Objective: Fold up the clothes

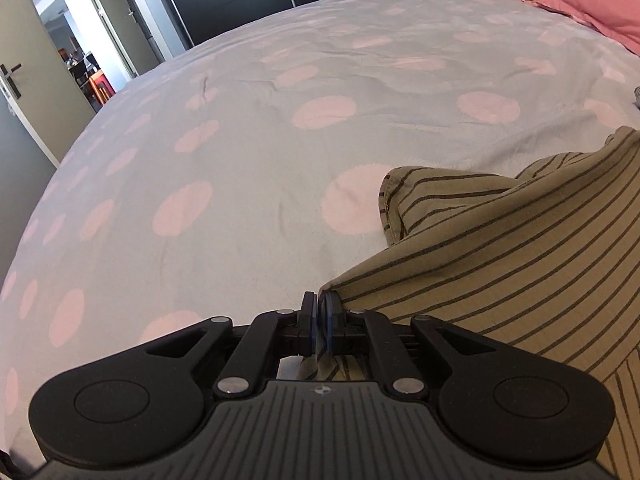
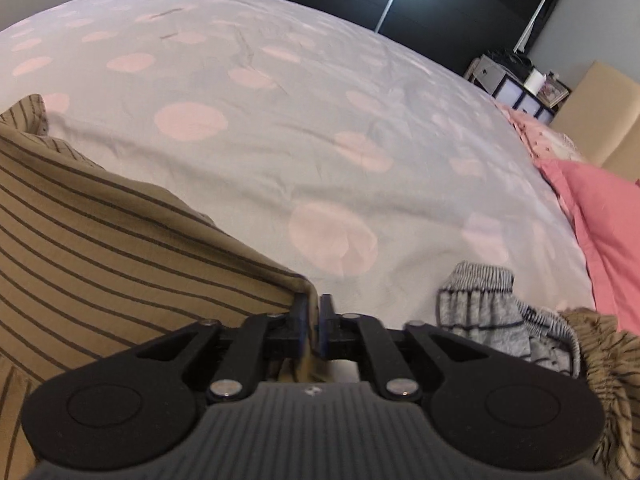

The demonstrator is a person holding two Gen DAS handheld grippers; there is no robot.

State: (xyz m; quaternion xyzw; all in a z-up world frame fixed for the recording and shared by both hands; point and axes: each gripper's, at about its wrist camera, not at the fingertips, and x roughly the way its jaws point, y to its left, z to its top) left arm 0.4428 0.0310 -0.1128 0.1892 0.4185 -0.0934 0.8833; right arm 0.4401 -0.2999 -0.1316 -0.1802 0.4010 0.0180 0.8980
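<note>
Olive dark-striped garment (image 1: 520,248) lies rumpled, seemingly half-folded.

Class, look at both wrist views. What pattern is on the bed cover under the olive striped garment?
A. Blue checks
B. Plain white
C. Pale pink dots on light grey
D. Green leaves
C: the bed cover is light grey with large pale pink dots all over, seen beside the olive striped garment in both views.
</note>
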